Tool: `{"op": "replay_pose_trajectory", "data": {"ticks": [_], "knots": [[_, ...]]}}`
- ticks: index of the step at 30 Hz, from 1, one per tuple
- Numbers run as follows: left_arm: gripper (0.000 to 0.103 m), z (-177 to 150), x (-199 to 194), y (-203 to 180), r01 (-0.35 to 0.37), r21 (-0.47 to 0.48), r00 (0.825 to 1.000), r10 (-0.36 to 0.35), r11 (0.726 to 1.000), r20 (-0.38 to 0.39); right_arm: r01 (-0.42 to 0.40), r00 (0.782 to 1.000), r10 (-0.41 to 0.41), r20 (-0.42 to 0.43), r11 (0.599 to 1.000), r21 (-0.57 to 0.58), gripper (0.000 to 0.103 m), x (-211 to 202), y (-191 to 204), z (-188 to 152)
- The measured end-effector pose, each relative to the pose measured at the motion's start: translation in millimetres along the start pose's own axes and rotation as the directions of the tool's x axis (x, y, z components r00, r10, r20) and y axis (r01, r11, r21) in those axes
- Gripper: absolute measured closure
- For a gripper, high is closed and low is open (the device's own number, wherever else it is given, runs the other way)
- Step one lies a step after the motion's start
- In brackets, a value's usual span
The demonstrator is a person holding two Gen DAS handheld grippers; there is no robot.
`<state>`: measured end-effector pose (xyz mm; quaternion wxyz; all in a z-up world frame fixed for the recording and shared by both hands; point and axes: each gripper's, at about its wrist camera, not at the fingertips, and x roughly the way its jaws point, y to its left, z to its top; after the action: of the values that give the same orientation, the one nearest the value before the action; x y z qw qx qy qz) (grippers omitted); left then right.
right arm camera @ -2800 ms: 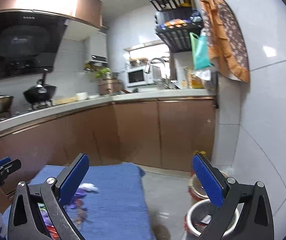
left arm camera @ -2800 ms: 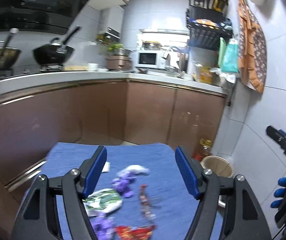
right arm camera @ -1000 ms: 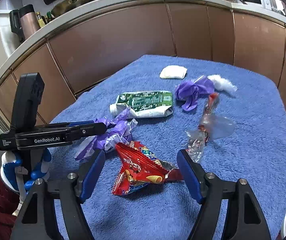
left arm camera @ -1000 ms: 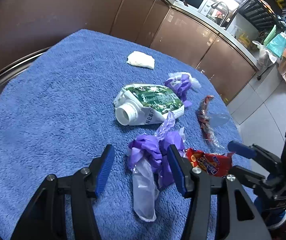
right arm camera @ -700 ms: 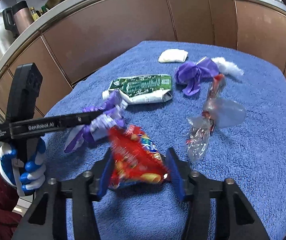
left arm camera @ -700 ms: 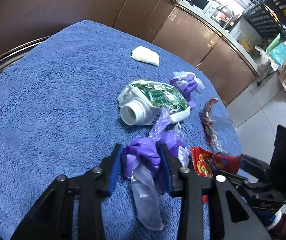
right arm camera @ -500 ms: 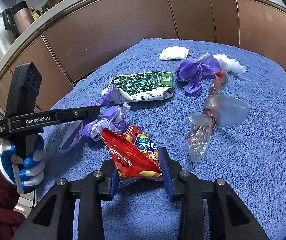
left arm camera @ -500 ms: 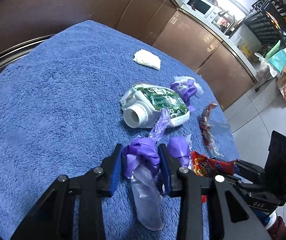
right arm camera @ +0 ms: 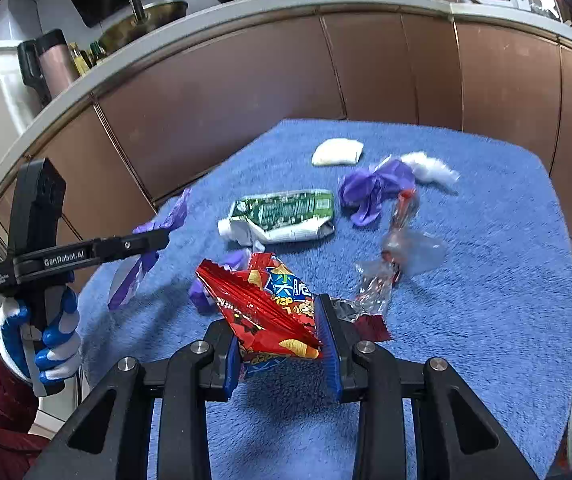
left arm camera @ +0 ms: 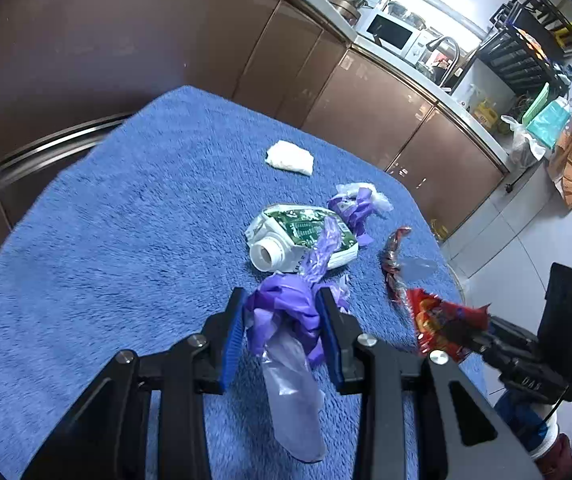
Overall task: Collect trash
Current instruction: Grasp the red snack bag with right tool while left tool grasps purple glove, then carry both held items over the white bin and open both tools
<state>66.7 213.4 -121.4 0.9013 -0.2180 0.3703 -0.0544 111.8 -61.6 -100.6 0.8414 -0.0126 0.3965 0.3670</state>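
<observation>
My left gripper is shut on a purple glove with a clear plastic bag and holds it above the blue towel; the bag hangs down. From the right wrist view the same bundle hangs from the left gripper. My right gripper is shut on a red snack bag, lifted off the towel; it shows in the left wrist view too. A crushed green-and-white carton, a second purple glove, a clear wrapper, a white tissue and a white wad lie on the towel.
Brown kitchen cabinets run behind the towel-covered table. Tiled floor lies to the table's right. A small purple scrap lies behind the snack bag.
Both grippers closed on their trash and lifted: the left raised the purple glove bundle, the right raised the red snack bag off the towel.
</observation>
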Motion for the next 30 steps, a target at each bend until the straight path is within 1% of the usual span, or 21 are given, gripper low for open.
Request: {"op": "replay_pose_trajectory", "data": {"ticks": [6, 10, 15, 19, 21, 24, 26, 27, 28, 30], "knots": [[0.07, 3, -29, -16, -0.017, 0.042, 0.999, 0.015, 0.999, 0.047, 0.019, 0.996, -0.019, 0.088, 1.0, 0.003, 0.072, -35, 1, 3], [0.07, 10, -46, -37, -0.016, 0.088, 0.996, 0.009, 0.996, 0.085, 0.04, 0.986, -0.042, 0.161, 0.999, 0.015, 0.072, -65, -3, 5], [0.07, 21, -56, -78, 0.009, 0.162, 0.993, -0.028, 0.987, 0.118, 0.086, 0.961, -0.095, 0.26, 0.995, 0.048, 0.072, -107, -18, 7], [0.07, 34, -44, -121, 0.06, 0.221, 0.992, -0.082, 0.974, 0.092, 0.137, 0.931, -0.161, 0.327, 0.986, 0.095, 0.072, -140, -37, 0], [0.07, 38, -35, -144, 0.084, 0.256, 0.992, -0.105, 0.963, 0.072, 0.164, 0.915, -0.202, 0.35, 0.977, 0.134, 0.072, -154, -51, -5], [0.07, 43, -13, -190, 0.116, 0.331, 0.99, -0.135, 0.936, 0.034, 0.198, 0.888, -0.271, 0.371, 0.954, 0.224, 0.072, -173, -83, -17], [0.07, 45, 10, -229, 0.15, 0.388, 0.987, -0.16, 0.91, -0.006, 0.22, 0.873, -0.317, 0.37, 0.934, 0.281, 0.072, -182, -103, -27], [0.07, 44, 17, -241, 0.161, 0.404, 0.986, -0.167, 0.9, -0.02, 0.233, 0.864, -0.344, 0.367, 0.921, 0.313, 0.072, -186, -115, -33], [0.07, 44, 31, -260, 0.179, 0.431, 0.983, -0.178, 0.884, -0.043, 0.247, 0.854, -0.373, 0.362, 0.905, 0.347, 0.072, -192, -128, -39], [0.07, 42, 59, -298, 0.215, 0.475, 0.977, -0.195, 0.854, -0.091, 0.288, 0.831, -0.443, 0.337, 0.86, 0.42, 0.072, -201, -156, -54]]}}
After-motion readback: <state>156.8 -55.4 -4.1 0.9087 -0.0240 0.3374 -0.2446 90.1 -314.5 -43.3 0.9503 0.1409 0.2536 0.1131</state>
